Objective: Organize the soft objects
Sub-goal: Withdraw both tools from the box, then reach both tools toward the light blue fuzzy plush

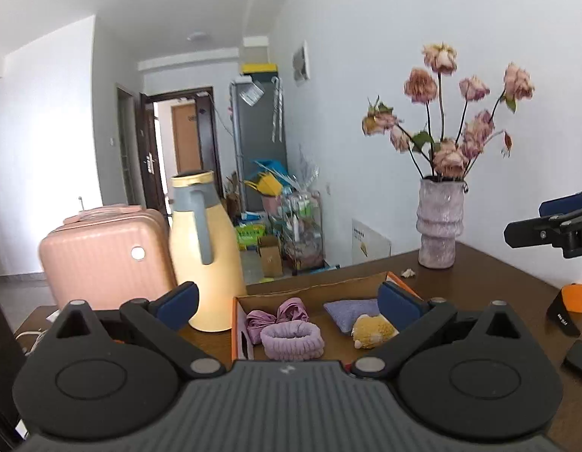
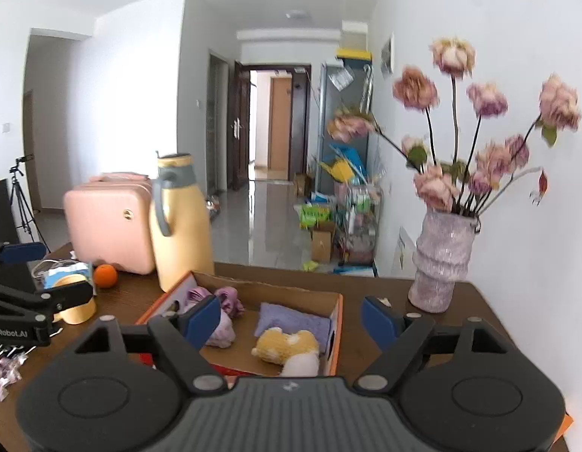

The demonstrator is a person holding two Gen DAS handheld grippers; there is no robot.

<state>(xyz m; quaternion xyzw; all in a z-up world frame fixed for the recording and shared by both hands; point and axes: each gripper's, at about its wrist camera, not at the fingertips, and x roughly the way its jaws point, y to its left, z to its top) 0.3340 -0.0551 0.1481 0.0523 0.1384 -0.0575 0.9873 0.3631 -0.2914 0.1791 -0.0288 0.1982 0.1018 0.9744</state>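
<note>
Left gripper and right gripper: jaws spread wide, empty, above the cardboard box of soft items.

Cardboard box: orange outside, plain brown inside. In the box: lilac headband, pink-mauve bow, lavender cloth, yellow-and-white plush. Left of the box: cream-yellow flask with grey handle and gold rim; behind it a pale pink ribbed suitcase. Right of the box: mottled mauve vase, faded pink flowers. Table was dark brown.
</note>
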